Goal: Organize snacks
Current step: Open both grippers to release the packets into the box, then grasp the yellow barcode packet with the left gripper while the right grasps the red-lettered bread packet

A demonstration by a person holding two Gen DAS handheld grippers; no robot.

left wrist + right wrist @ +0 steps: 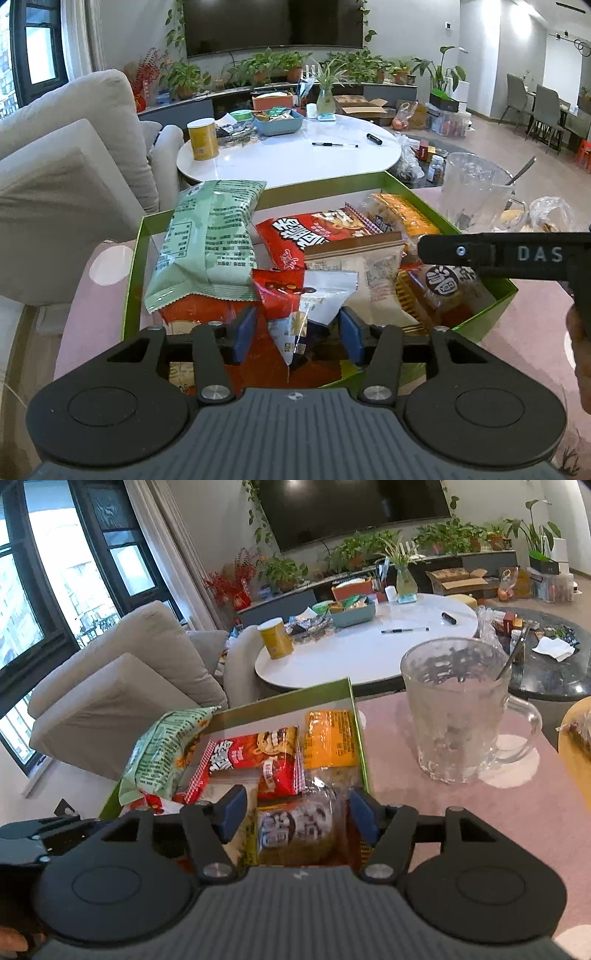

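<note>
Left gripper (pixel 297 334), jaws apart, hangs over a clear packet (pixel 295 332) low in frame; right gripper (pixel 297 818), jaws apart, straddles a cake (pixel 295 834) in the green box (pixel 284 701).

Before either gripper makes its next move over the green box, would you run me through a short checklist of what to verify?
1. Left gripper free of the packets: ok, blue fingers apart around a clear packet, not pressing.
2. Right gripper open: ok, a brown cake packet sits between.
3. Green bag settled: not ok, it leans over the green box wall.
4. Glass mug clear of the box: ok.
5. Room left in the box: cannot tell.
</note>
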